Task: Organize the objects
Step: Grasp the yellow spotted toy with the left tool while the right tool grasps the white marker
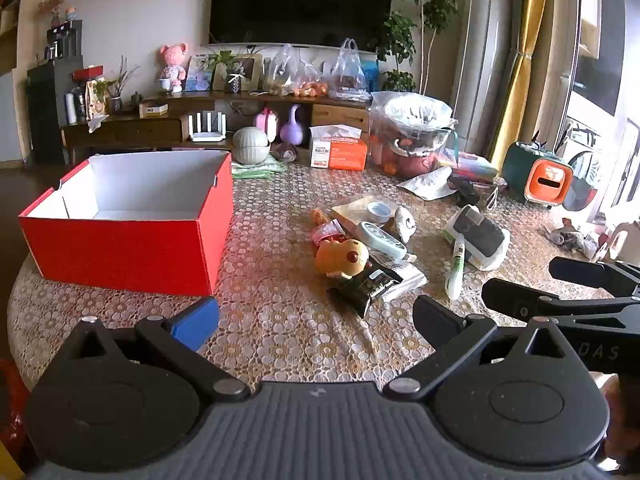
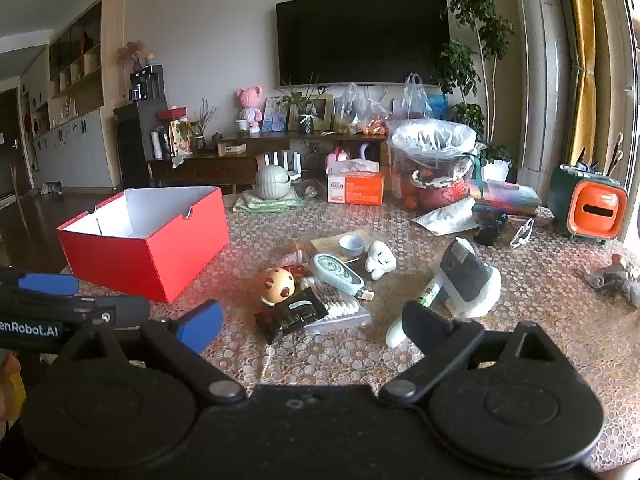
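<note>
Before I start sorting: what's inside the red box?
The red box shows only bare white walls and a strip of white floor. Its near wall hides most of the floor, so something low there can't be ruled out.

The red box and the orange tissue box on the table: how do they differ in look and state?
The red box is open on top, its white inside showing nothing in it; the orange tissue box is closed, with a tissue sticking out. The red box is plain and looks larger; the orange tissue box has a printed white end. The red box stands at the table's left, the tissue box at its far side. Both are rectangular cardboard boxes.
</note>
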Demonstrator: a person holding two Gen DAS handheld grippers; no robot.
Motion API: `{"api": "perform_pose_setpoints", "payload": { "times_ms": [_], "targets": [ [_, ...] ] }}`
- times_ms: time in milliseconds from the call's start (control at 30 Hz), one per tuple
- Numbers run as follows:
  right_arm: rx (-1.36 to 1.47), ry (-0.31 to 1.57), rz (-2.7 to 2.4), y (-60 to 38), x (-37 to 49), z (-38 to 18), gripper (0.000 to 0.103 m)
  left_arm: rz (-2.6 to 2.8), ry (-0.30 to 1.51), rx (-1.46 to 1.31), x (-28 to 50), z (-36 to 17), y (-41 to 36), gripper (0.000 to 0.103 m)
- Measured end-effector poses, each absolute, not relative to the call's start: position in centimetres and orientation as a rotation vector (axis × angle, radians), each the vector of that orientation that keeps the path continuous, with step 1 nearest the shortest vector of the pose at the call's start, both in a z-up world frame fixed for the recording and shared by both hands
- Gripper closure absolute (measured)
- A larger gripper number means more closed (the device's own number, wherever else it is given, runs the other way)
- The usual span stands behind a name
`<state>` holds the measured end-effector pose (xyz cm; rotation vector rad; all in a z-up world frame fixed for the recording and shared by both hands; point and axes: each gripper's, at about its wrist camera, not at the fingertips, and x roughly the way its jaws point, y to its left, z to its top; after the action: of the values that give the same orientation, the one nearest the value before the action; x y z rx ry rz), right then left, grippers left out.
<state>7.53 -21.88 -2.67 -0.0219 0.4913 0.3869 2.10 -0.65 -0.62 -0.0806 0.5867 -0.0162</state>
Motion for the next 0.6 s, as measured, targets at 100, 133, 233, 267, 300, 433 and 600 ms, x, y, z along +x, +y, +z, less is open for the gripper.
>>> {"api": "perform_pose_setpoints", "payload": {
  "times_ms": [100,133,233,267,300,433,600],
  "targets": [
    [-0.02,0.506,0.392,-22.1,8.3,-2.9,0.009,-0.024,0.596,-0.076,2.9,-0.8,-0.9,0.0],
    [-0.022,0.508,0.392,-22.1,8.5,-3.0,0.009,-0.03,0.598,-0.074,3.3,-0.9,-1.0,0.0],
    [-0.033,0.51,0.38,-22.3,9.3,-3.2,0.009,-0.057,0.597,-0.061,4.3,-1.1,-1.4,0.0],
    [-0.038,0.512,0.377,-22.4,9.6,-3.4,0.009,-0.06,0.595,-0.052,4.6,-1.3,-1.6,0.0],
    [-0.045,0.515,0.376,-22.4,9.8,-3.5,0.009,-0.061,0.594,-0.043,4.9,-1.4,-1.8,0.0],
    [-0.064,0.536,0.339,-23.2,11.6,-4.2,0.009,-0.059,0.613,-0.034,6.6,-2.5,-1.9,0.0],
    [-0.102,0.578,0.292,-24.2,14.6,-5.8,0.01,-0.067,0.611,-0.009,9.2,-3.5,-2.3,0.0]
  ]
}}
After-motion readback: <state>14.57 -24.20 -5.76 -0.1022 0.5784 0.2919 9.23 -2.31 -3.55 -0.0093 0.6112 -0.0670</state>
